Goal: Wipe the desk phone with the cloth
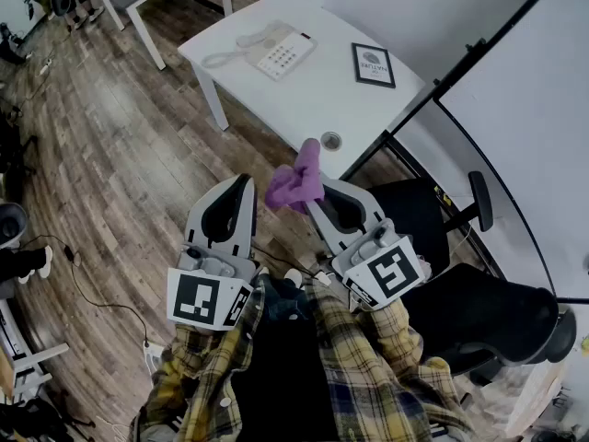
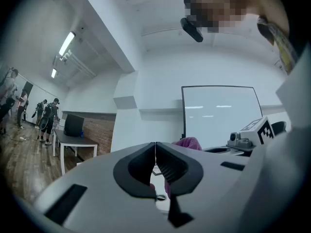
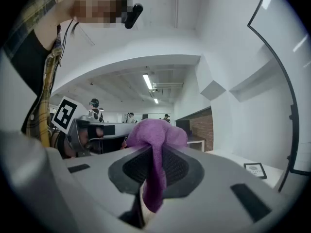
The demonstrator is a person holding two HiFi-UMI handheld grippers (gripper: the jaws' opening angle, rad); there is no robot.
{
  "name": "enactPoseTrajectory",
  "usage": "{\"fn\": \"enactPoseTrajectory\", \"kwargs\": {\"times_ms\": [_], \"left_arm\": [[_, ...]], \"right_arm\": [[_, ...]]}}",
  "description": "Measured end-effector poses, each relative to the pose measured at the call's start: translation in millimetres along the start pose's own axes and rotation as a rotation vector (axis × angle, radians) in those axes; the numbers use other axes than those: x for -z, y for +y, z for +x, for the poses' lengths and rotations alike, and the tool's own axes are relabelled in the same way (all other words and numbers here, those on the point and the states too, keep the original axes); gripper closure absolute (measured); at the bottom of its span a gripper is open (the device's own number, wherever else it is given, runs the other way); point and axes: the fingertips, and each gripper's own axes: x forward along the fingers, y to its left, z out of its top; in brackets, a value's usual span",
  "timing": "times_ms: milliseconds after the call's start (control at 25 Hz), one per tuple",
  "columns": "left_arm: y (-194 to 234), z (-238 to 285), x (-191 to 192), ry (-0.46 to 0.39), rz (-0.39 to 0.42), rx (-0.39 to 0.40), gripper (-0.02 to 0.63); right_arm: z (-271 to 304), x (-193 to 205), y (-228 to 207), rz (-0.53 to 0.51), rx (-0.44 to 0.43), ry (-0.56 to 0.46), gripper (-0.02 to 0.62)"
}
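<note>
The left claw (image 2: 155,147) is sitting fully closed, its two dark pads meeting along a thin seam with nothing between them; the right claw (image 3: 154,152) is clamping the purple cloth (image 3: 156,135), which is bunching up above the pads and hanging down between them.

In the head view both claws are being held side by side in front of the person's plaid shirt (image 1: 368,376) (the marker cubes are facing the camera); they are hovering over the wooden floor (image 1: 110,155), short of the white tabletop (image 1: 304,99). The cloth is sticking up from the right claw's tip and drooping toward the left claw.

The desk phone (image 1: 276,49) is lying on the far part of the tabletop, its handset resting on it and its cord looping off to the left; it is sitting well apart from the cloth. A black-framed card (image 1: 373,64) is lying to the phone's right; a round cable grommet (image 1: 330,140) is sitting near the tabletop's near edge. A black office chair (image 1: 460,293) is standing to the right of the claws. In the left gripper view, several people are standing far off beside another table.
</note>
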Motion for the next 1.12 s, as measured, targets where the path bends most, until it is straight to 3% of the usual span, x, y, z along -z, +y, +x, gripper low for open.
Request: {"fn": "enactPoseTrajectory", "kwargs": {"times_ms": [480,760,1120], "left_arm": [[13.2,-7.1,3.9,0.012,0.011,-0.087,0.591],[53.5,0.1,4.6,0.003,0.003,-0.131,0.591],[138.9,55.5,5.5,0.0,-0.009,-0.093,0.591]], "right_arm": [[-8.7,19.1,-2.5,0.073,-0.028,0.001,0.535],[28.4,30.1,-1.5,0.089,-0.063,0.037,0.535],[123.0,31.0,-33.5,0.097,-0.033,0.049,0.535]]}}
